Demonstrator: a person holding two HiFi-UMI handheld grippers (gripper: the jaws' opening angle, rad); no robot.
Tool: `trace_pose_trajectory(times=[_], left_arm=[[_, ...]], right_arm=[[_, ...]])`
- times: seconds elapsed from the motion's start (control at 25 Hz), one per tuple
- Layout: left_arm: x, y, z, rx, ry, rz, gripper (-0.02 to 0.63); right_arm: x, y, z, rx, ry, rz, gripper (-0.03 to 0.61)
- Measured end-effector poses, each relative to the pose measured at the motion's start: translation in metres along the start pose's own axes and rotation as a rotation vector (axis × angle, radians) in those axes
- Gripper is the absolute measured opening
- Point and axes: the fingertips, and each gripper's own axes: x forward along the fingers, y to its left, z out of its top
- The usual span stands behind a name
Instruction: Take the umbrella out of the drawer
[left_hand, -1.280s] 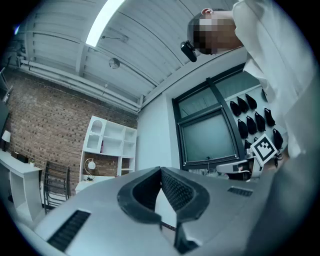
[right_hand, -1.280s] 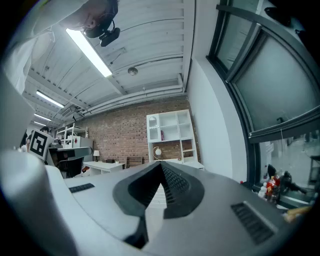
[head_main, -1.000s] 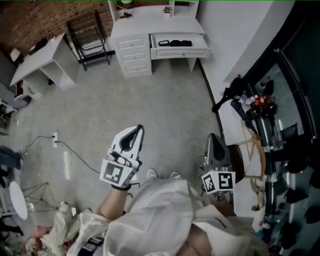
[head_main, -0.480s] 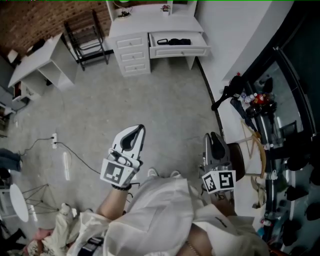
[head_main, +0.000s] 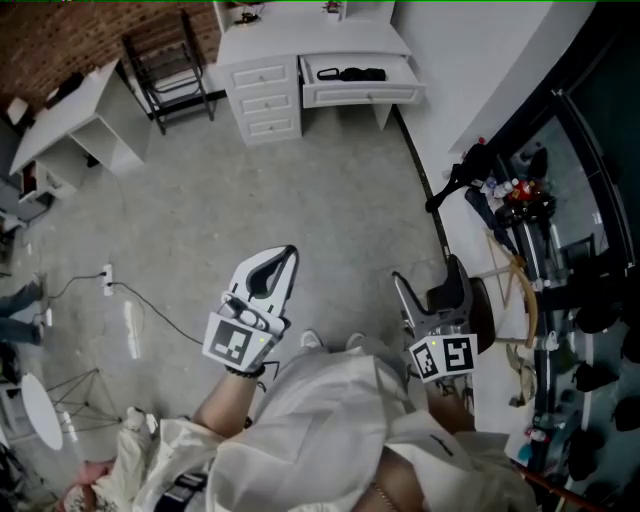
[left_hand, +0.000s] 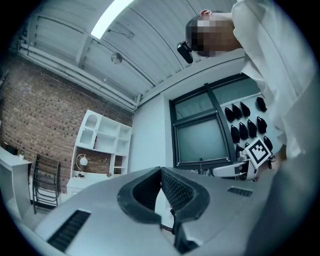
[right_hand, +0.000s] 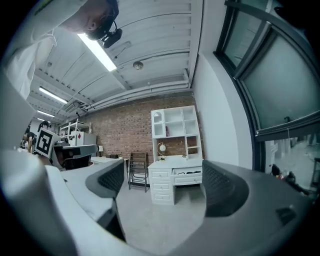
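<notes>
A black folded umbrella (head_main: 346, 73) lies in the open top drawer (head_main: 362, 94) of the white desk (head_main: 310, 40) across the room. In the right gripper view the umbrella (right_hand: 189, 173) shows as a dark strip in that drawer. Both grippers are far from it, held in front of the person's body. My left gripper (head_main: 279, 263) is shut with nothing in it, its pads meeting (left_hand: 161, 171). My right gripper (head_main: 431, 277) points at the desk. Its jaws are opening, wide apart, with only bare floor between them (right_hand: 165, 187).
A black folding chair (head_main: 170, 68) stands left of the desk, and a second white desk (head_main: 72, 118) sits further left. A power strip with cable (head_main: 109, 280) lies on the grey floor. A black rack with clutter (head_main: 540, 235) and a round stool (head_main: 484, 322) line the right side.
The right gripper's jaws went from shut to wide open. Both grippers and the person moved a little forward toward the desk.
</notes>
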Motion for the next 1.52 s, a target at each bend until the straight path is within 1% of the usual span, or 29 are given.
trace_pose_trajectory(times=[0.16,0.48,0.64,0.76,1.0,1.16,1.28,1.52], left_arm=[[-0.005,0.009,-0.007,-0.016,0.015,0.001,0.026],[0.006,0.016,-0.013,-0.020,0.022,-0.006,0.026],[0.017,0.030,-0.015,-0.015,0.029,0.011,0.026],[0.036,0.042,-0.016,-0.007,0.026,0.024,0.025],[0.103,0.065,-0.030,0.008,0.032,0.033,0.025],[0.168,0.085,-0.038,0.013,0.039,0.043,0.026],[0.220,0.098,-0.041,0.023,0.042,0.044,0.026],[0.313,0.108,-0.048,0.031,0.047,0.050,0.026]], right_arm=[[0.005,0.006,-0.004,-0.004,0.022,0.002,0.495],[0.021,0.001,-0.014,0.002,0.042,0.011,0.502],[0.041,-0.005,-0.013,0.007,0.040,0.032,0.514],[0.063,-0.015,-0.015,0.013,0.044,0.056,0.529],[0.122,-0.059,-0.022,0.032,0.043,0.089,0.538],[0.175,-0.102,-0.025,0.038,0.054,0.122,0.538],[0.215,-0.135,-0.019,0.042,0.054,0.144,0.538],[0.271,-0.205,-0.015,0.066,0.064,0.176,0.538]])
